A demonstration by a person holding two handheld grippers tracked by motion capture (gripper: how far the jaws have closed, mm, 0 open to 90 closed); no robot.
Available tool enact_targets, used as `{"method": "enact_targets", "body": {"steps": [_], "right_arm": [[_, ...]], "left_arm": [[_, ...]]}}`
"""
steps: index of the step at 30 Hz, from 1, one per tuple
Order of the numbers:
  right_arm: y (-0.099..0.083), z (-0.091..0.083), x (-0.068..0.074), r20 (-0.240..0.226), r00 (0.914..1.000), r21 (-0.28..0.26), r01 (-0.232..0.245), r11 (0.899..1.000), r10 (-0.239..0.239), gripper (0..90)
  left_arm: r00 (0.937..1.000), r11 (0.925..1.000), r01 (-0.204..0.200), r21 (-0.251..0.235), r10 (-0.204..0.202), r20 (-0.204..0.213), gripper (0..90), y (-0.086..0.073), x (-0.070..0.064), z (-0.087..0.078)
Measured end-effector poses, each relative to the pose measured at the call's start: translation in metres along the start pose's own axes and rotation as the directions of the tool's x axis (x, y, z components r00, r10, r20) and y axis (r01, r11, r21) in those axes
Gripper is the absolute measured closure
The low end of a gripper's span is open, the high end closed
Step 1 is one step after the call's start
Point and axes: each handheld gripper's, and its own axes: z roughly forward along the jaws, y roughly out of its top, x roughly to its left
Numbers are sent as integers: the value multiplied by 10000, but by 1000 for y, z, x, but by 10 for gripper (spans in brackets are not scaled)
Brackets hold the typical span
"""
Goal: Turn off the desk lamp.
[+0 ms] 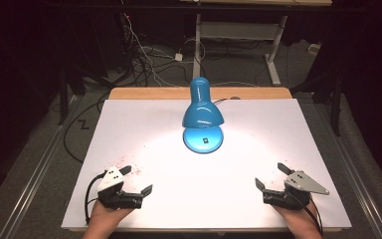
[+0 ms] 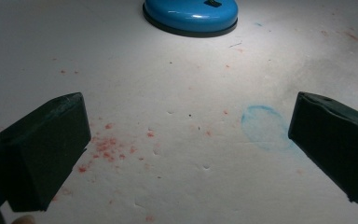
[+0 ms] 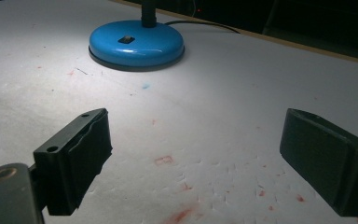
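A blue desk lamp (image 1: 202, 107) stands lit at the back middle of the white table sheet (image 1: 258, 129), its round base (image 1: 203, 139) in front of the shade. The base (image 2: 190, 14) lies ahead in the left gripper view, and the base (image 3: 136, 44) with a small switch appears in the right gripper view. My left gripper (image 1: 137, 180) rests near the front left, open, jaws wide apart and empty. My right gripper (image 1: 271, 176) rests near the front right, also open and empty. In each gripper view the jaws stand wide over bare sheet.
Red specks stain the sheet near the left gripper (image 2: 105, 147) and a faint blue ring (image 2: 265, 127) marks it. A wooden table edge (image 1: 144, 93) runs along the back. Cables (image 1: 144, 57) and a desk frame (image 1: 273, 45) lie on the dark floor beyond.
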Motion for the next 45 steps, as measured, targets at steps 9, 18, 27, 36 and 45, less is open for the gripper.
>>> {"method": "enact_targets", "body": {"steps": [9, 18, 27, 36, 45], "right_arm": [[-1, -1, -2, -41, 10000, 76, -8, 10000, 8, 211], [-2, -1, -2, -293, 9995, 199, -90, 9998, 96, 369], [-1, -1, 1, -528, 9985, 384, -115, 9992, 135, 581], [0, -2, -1, -508, 9981, 618, -312, 9976, 343, 772], [0, 0, -3, -628, 9971, 798, -367, 9961, 418, 900]], "left_arm": [[10000, 10000, -17, -55, 16, -90, 0, -1, 0, 1], [9999, 10000, 67, 59, -68, 98, 0, 3, 0, -1], [9997, 9998, 209, -19, -208, 103, 0, 4, 2, -5], [9999, 9999, 135, 23, -135, 75, 0, 2, 3, -6], [9998, 9998, 190, -29, -190, 10, 0, 1, 5, -7]]}}
